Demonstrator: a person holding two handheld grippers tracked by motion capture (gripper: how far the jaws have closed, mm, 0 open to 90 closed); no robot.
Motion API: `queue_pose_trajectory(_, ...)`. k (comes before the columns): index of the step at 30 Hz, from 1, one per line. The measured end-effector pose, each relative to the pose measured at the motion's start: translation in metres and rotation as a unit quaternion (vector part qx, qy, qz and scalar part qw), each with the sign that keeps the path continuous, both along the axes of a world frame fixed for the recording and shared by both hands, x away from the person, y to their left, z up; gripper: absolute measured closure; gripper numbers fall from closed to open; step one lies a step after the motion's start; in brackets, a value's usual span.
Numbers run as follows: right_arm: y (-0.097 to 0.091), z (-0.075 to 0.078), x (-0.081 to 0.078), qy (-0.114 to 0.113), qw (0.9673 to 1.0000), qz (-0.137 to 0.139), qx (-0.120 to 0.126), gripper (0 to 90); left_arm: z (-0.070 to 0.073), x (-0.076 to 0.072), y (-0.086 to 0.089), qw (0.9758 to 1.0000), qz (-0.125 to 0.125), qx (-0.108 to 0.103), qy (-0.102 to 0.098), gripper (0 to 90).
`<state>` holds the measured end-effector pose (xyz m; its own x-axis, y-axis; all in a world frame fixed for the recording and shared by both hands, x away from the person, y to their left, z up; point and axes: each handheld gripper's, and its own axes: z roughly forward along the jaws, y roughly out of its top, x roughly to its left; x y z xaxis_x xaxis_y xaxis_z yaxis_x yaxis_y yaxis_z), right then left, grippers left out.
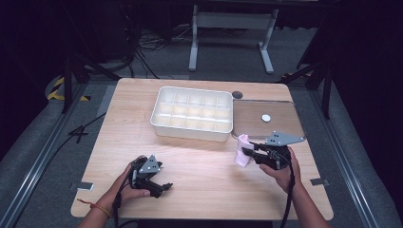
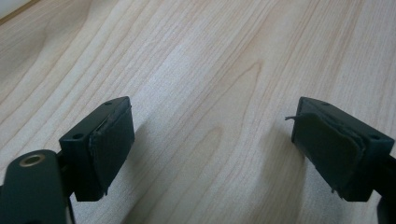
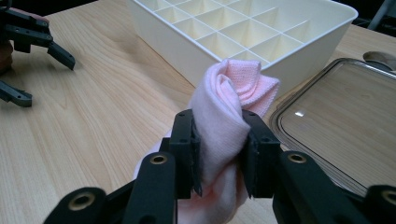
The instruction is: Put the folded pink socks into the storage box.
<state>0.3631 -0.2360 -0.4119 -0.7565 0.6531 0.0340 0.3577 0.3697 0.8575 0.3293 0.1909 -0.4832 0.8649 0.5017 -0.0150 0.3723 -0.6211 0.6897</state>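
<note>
The right gripper [image 3: 219, 154] clamps a soft, knitted pink cloth [image 3: 229, 112], rolled into a bundle just in front of the white plastic tray [image 1: 192, 130] of square compartments. The bundle's lower end is hidden behind the jaws. The left gripper [image 2: 215, 149] hangs spread wide, holding nothing, over the smooth wood-grain table [image 1: 199, 161], beside a clear flat lid [image 3: 336, 121].

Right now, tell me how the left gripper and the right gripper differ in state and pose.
The left gripper stands wide open with nothing between its pads, while the right gripper is shut on a rolled pink cloth. The left gripper sits low over bare table near the front edge; the right gripper holds its cloth beside the white divided tray and the clear lid. Both have black jaws and are hand-held.
</note>
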Motion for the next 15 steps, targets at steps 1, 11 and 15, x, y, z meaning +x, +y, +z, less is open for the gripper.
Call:
queue_pose_trajectory(1,-0.0006,-0.0001,-0.0003,0.000,1.0000,-0.001,0.002,69.3,0.0000,0.0000,0.0000,1.0000,0.000,0.000,0.000,13.3)
queue_pose_trajectory(11,-0.0030,0.0028,-0.0019,-0.009,0.9999,-0.011,0.008,69.2,0.0000,-0.0006,-0.0001,1.0000,0.003,0.000,0.000,13.4)
queue_pose_trajectory(15,-0.0026,0.0065,-0.0012,-0.016,0.9998,-0.011,0.005,69.2,0.0000,-0.0005,0.0000,1.0000,0.003,0.000,0.000,13.4)
